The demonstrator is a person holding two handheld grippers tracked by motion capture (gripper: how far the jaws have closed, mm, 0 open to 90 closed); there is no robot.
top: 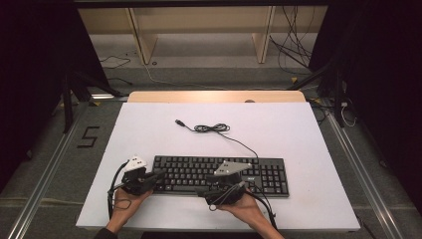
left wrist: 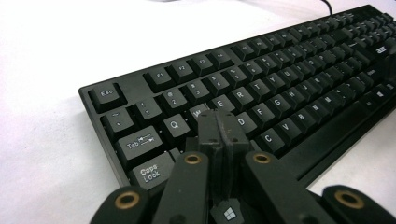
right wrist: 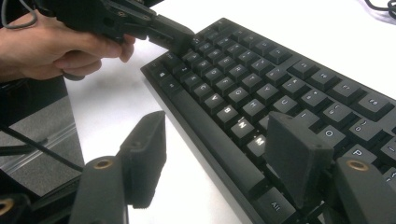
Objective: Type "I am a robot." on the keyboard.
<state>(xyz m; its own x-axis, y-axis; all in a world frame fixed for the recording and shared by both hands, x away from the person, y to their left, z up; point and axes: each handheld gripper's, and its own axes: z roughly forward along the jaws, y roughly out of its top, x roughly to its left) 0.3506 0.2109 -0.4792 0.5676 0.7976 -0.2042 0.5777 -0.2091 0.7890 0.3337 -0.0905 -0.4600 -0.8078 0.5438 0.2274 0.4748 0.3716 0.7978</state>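
— Surface and setting?
— White matte table top (top: 149, 134), wooden far edge, grey floor around it.
— Items, left to right?
— Left gripper (left wrist: 218, 122), jaws pressed together, tip over the letter keys. One black plastic keyboard (top: 259, 172), flat and rectangular, lying near the table's front edge; one thin coiled cable (top: 211, 128) behind it. Right gripper (right wrist: 215, 154), jaws spread, over the bottom rows.

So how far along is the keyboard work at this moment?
Done: the keyboard lies flat on the white table, with both grippers brought to it. In hand: the left gripper, jaws shut, has its tip down on the keys near W, S and D, apparently pressing. The right gripper hangs open over the front edge near M. Left: any further keys; the keyboard's cable lies loose, unplugged.
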